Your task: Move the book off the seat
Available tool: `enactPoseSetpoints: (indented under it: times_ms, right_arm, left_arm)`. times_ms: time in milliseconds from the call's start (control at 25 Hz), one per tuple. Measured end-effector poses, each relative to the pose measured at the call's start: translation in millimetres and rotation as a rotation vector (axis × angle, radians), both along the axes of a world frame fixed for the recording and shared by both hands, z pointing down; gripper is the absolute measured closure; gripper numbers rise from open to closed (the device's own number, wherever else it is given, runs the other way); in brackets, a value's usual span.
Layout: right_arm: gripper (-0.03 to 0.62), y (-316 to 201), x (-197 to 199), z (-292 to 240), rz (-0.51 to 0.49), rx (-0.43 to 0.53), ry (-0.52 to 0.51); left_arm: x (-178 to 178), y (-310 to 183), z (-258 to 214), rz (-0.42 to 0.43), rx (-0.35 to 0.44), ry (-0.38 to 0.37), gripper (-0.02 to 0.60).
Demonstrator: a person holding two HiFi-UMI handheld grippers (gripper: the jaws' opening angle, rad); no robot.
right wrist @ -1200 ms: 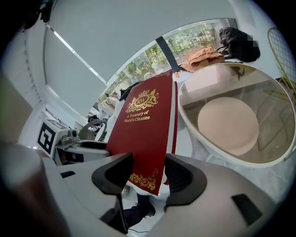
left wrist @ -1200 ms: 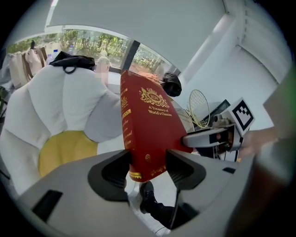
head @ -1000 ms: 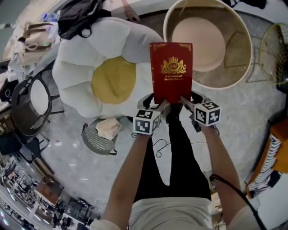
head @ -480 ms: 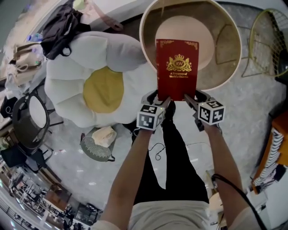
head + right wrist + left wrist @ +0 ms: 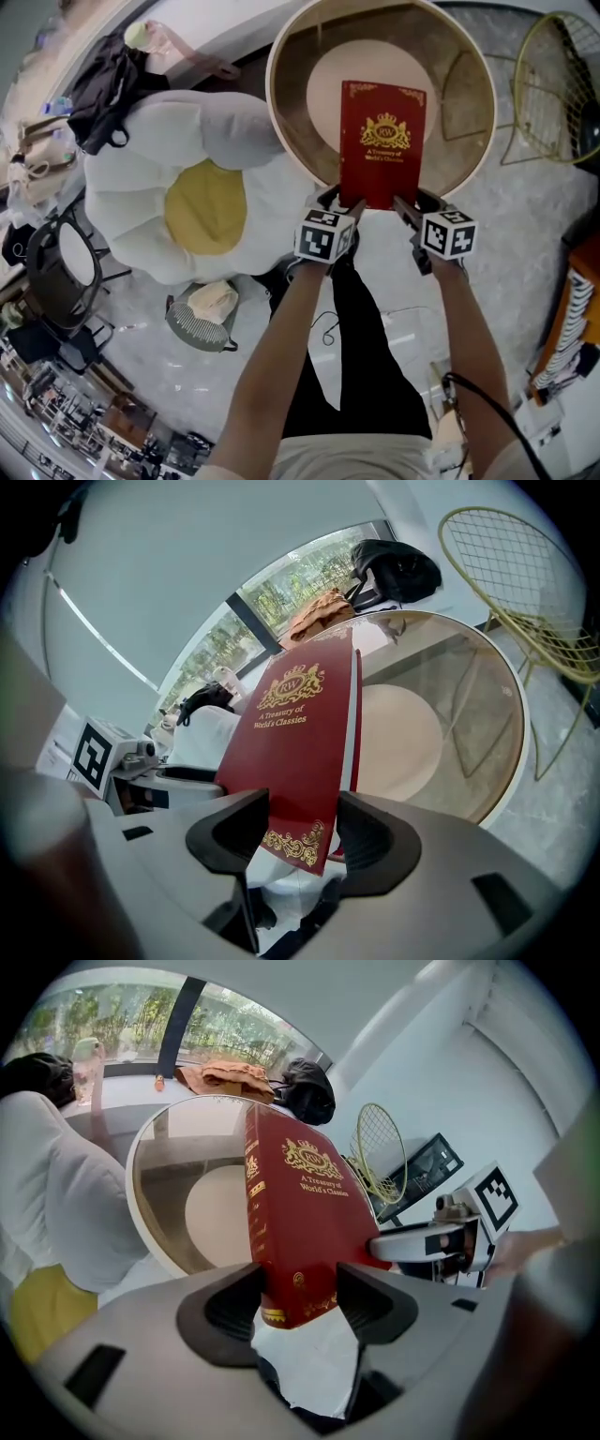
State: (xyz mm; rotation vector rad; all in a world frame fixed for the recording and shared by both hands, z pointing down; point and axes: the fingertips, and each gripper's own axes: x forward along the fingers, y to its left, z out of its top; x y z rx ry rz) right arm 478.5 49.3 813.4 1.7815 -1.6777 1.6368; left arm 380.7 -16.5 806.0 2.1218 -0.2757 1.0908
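The left tool (image 5: 349, 208) and right tool (image 5: 405, 208) are each gripping a lower corner of the red book (image 5: 382, 141), holding it above the round tabletop (image 5: 459, 84) at upper centre, off the flower-shaped seat (image 5: 187, 187).

1. A round table (image 5: 461, 122) with a cream rim and a clear top; a pale round base shows through the top.
2. A gold wire chair (image 5: 553, 84) stands just beside the table, to its right.
3. A black bag (image 5: 103, 89) lies at the upper left.
4. A small wire basket (image 5: 202, 319) sits on the speckled floor with a cream cloth in it.
5. A black round-framed chair (image 5: 61, 272) stands at the left edge.
6. A thin cable (image 5: 328, 328) loops on the floor.
7. An orange cloth (image 5: 225, 1075) and a second dark bag (image 5: 309, 1091) rest on the window ledge (trees show outside).
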Motion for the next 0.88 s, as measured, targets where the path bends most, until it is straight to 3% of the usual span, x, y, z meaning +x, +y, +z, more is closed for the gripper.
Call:
enactPoseSetpoints:
  times_ms: [480, 880]
  right_arm:
    - [0.359, -1, 24, 17, 0.006, -0.024, 0.014]
    - [0.358, 1, 25, 19, 0.014, -0.011, -0.012]
  left_arm:
    - [23, 1, 23, -0.011, -0.065, -0.012, 0.331]
    - [17, 0, 24, 0.011, -0.038, -0.06, 0.322]
